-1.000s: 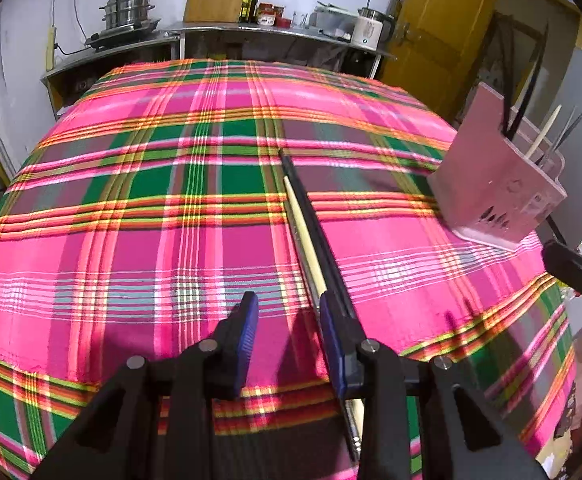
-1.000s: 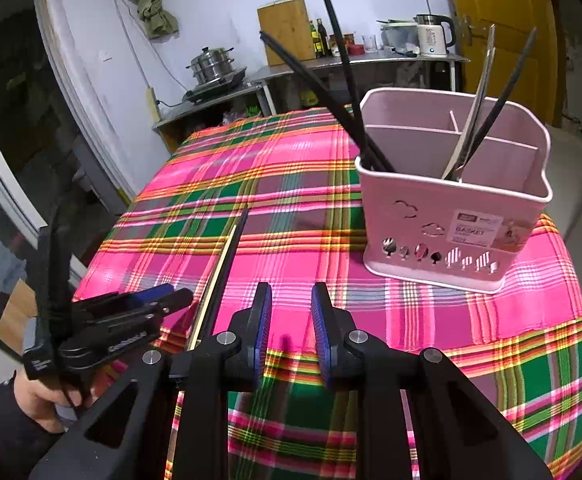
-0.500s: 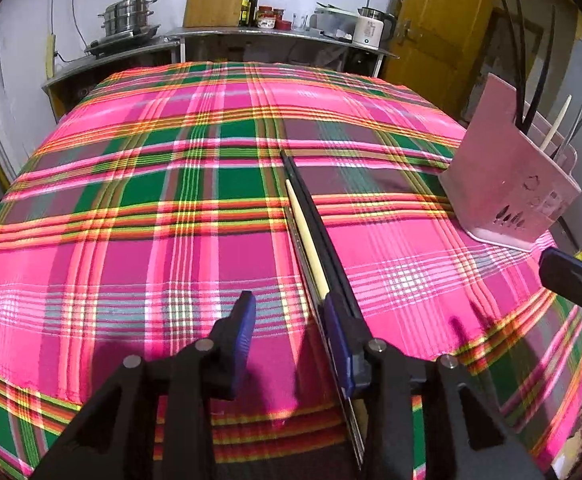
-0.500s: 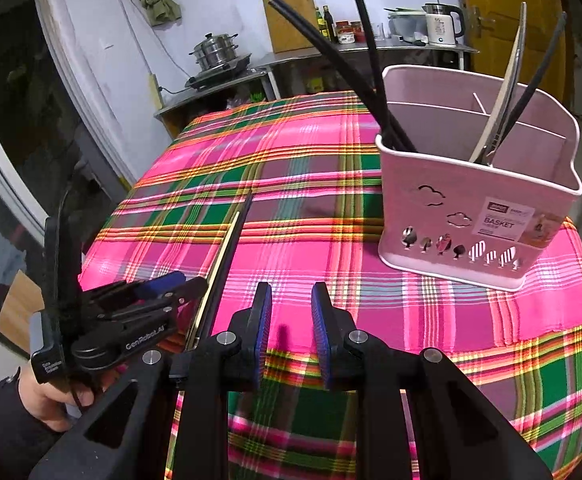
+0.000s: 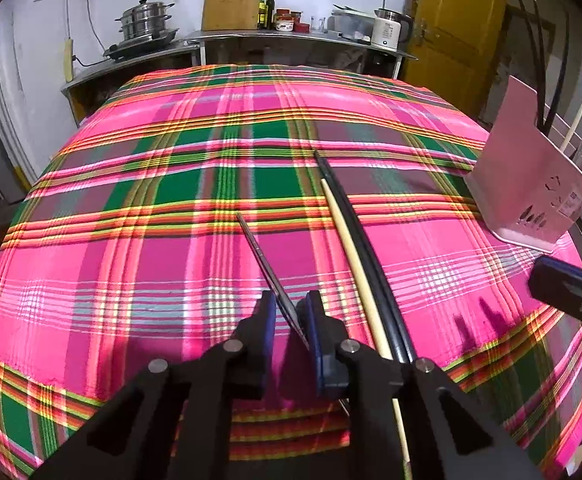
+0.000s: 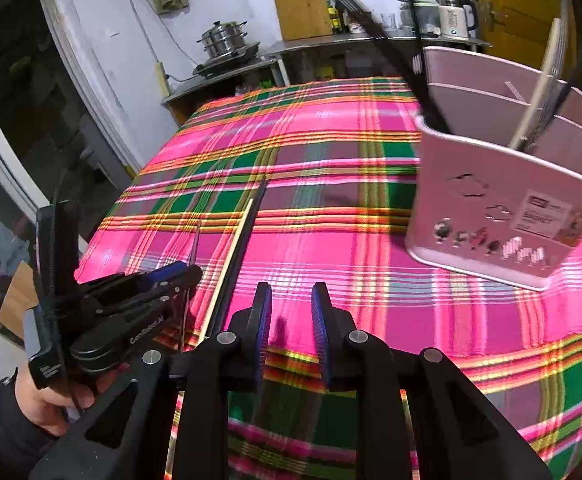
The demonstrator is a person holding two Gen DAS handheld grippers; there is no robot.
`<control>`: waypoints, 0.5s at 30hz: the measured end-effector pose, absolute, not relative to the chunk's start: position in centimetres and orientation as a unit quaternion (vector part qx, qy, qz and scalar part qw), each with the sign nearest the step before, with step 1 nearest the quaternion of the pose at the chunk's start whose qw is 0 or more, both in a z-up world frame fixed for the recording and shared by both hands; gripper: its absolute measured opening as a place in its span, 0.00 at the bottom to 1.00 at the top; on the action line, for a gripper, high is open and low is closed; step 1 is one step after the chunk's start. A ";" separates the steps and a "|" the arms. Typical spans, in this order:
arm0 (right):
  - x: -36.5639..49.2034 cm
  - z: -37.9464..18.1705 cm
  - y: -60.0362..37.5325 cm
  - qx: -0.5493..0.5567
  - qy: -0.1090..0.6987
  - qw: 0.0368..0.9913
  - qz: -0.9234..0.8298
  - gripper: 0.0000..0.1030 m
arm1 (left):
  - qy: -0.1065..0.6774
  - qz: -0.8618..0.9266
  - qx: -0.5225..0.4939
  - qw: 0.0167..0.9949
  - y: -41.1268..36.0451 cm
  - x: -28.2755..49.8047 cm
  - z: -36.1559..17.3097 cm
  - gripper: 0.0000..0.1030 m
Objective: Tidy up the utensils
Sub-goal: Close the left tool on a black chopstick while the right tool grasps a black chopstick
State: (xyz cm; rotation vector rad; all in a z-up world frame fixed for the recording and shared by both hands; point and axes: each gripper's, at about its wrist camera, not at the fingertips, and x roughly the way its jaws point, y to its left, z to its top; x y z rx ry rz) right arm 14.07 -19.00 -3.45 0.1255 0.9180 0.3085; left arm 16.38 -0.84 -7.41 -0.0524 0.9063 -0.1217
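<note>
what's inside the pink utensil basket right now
The pink basket holds upright chopsticks: black ones in one compartment, a cream one with dark ones in another. Its walls hide their lower ends.

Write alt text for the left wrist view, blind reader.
The left tongs are shut on a thin metal chopstick angled up over a pink plaid tablecloth. A pale chopstick and a black chopstick lie just to its right; a pink utensil basket stands at far right.
</note>
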 end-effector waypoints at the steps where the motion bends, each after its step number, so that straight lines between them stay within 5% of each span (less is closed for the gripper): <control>1: 14.3 -3.7 -18.7 0.060 0.444 0.882 0.150 0.20 | 0.438 -0.058 -0.027 0.897 -0.6 16.3 -7.4 0.16; 15: 19.3 -7.4 -13.4 0.046 0.484 0.856 0.177 0.20 | 0.445 -0.073 -0.074 0.890 3.3 16.3 -7.7 0.12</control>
